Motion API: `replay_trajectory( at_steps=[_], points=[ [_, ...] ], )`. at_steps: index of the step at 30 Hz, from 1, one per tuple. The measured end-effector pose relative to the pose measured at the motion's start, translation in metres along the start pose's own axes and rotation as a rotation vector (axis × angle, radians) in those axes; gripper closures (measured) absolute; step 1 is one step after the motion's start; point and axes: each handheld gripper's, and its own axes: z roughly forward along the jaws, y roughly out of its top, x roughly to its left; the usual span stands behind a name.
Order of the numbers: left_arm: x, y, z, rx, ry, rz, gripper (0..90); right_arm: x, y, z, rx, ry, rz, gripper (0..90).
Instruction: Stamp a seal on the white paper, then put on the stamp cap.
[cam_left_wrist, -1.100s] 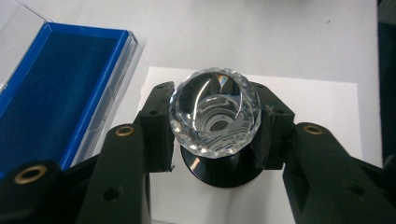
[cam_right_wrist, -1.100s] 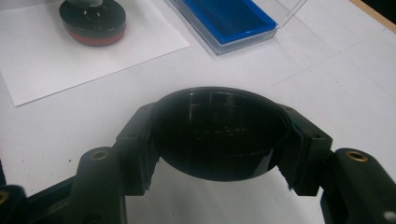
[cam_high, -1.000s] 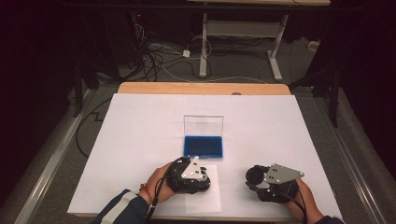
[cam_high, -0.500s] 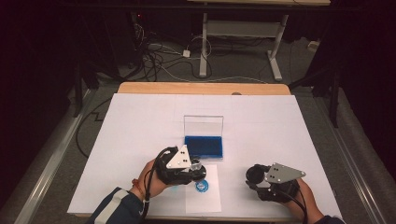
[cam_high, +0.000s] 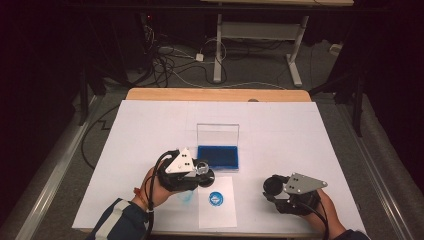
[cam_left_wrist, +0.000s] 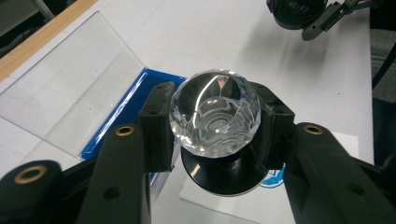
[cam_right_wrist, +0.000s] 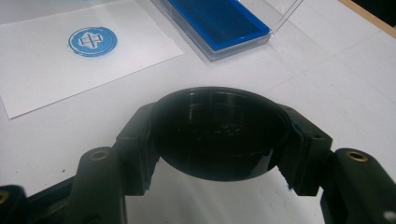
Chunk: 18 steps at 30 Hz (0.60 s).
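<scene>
Upright clear lid (cam_high: 217, 136) blocks the blue tray (cam_high: 218, 156) from behind; table sides (cam_high: 310, 135) open.

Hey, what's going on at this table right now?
A person works two hand-held tongs. The left tongs grip a stamp with a clear faceted knob, held above a sheet of paper bearing a round blue print. The right tongs hold a black round cap. An open blue ink pad case sits behind the paper.

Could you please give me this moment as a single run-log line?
left gripper: shut on crystal-knob stamp | right gripper: shut on black cap | blue print on paper | ink pad open
</scene>
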Motion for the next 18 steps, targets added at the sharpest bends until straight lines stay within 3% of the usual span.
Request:
replay_trajectory(
  at_steps=[18],
  points=[
    [0.0028,0.006,-0.0065,-0.029,0.012,0.002,54.4,0.0008,-0.0018,-0.0016,0.0,-0.002,0.012,38.6]
  ],
)
